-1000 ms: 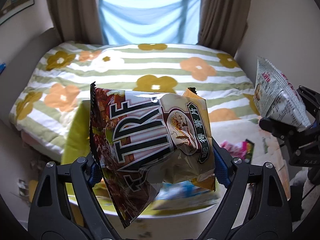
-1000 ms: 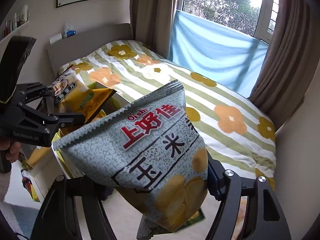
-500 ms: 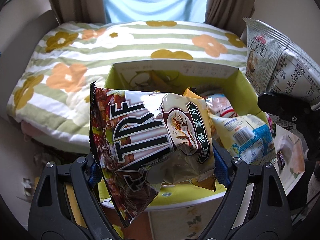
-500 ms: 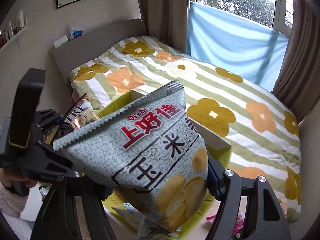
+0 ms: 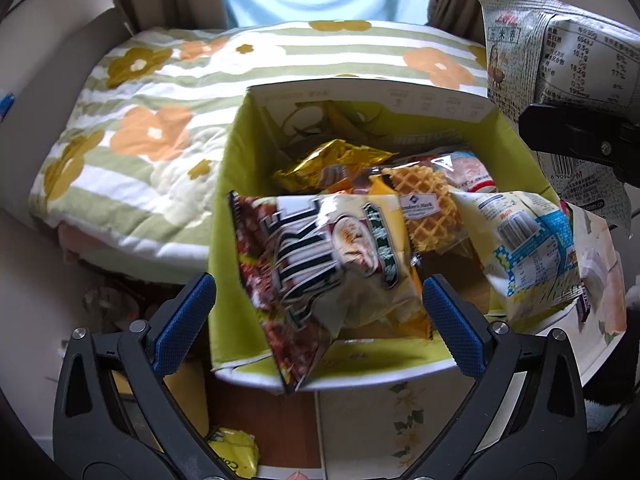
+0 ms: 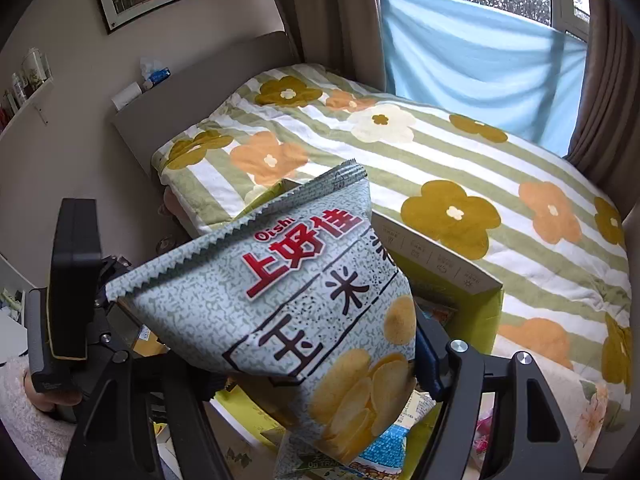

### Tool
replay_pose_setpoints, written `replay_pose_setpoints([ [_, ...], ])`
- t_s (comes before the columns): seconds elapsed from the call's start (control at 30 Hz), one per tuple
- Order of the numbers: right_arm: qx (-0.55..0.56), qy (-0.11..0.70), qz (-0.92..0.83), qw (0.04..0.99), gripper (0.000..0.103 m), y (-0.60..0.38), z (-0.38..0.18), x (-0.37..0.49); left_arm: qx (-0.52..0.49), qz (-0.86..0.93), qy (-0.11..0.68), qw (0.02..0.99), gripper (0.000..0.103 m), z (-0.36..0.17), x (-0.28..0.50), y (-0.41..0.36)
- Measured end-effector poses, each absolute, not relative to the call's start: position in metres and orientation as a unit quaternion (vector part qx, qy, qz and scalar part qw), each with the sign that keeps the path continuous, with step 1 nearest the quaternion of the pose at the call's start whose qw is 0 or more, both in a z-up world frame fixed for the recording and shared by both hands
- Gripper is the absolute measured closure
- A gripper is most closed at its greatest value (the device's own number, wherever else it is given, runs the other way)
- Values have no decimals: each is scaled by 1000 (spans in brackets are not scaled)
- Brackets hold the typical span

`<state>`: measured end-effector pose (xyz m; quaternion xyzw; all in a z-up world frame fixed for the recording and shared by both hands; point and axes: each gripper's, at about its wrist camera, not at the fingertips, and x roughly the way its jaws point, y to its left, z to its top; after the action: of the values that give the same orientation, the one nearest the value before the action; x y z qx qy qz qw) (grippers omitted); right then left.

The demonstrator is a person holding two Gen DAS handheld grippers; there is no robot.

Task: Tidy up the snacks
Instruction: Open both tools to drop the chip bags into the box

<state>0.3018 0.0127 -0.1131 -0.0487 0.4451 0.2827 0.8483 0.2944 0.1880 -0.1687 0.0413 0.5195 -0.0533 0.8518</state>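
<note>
My left gripper point(image 5: 318, 284) is above the front edge of a lime-green cardboard box point(image 5: 360, 92), and its jaws are opening wide. The brown "TRE" snack bag point(image 5: 332, 268) hangs blurred between the blue pads point(image 5: 188, 320), which no longer touch it. It straddles the box's front wall. My right gripper point(image 6: 312, 368) is shut on a grey-green Oishi chip bag point(image 6: 304, 312), held over the box point(image 6: 440, 256). The left wrist view shows this bag point(image 5: 560, 60) at the upper right, clamped in the right gripper point(image 5: 580, 144).
The box holds a gold bag point(image 5: 332, 160), a waffle pack point(image 5: 428, 208) and a white-and-blue bag point(image 5: 524, 248). Behind it is a bed with a floral striped quilt point(image 6: 460, 152). A yellow packet point(image 5: 232, 452) lies below. A fluffy sleeve point(image 6: 24, 412) holds the left gripper's handle point(image 6: 76, 292).
My left gripper, shut on the brown bag before, now stands open and the bag has slid down onto the box's front edge. Both grippers came down over the box.
</note>
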Motion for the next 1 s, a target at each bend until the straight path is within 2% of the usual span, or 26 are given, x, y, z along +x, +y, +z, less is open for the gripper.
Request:
replay_pose_setpoints([
  [0.17, -27, 462, 297, 835, 33, 23, -120, 308, 23, -53, 510, 859, 1, -159, 288, 195],
  [0.23, -19, 470, 301, 830, 29, 29, -123, 311, 22, -49, 509, 859, 1, -159, 287, 197],
  [0.27, -19, 468, 300, 831, 25, 31, -123, 310, 22, -48, 510, 859, 1, -159, 287, 197],
  [0.33, -20, 448, 298, 842, 1, 30, -120, 306, 20, -45, 511, 858, 1, -160, 284, 199],
  [0.43, -18, 433, 297, 851, 0, 24, -119, 300, 10, -48, 514, 856, 1, -162, 278, 202],
  [0.63, -14, 459, 277, 844, 0, 10, -127, 296, 8, -57, 514, 856, 1, -162, 274, 197],
  [1.0, -13, 447, 230, 864, 0, -9, -110, 269, 33, -103, 485, 868, 1, -138, 268, 173],
])
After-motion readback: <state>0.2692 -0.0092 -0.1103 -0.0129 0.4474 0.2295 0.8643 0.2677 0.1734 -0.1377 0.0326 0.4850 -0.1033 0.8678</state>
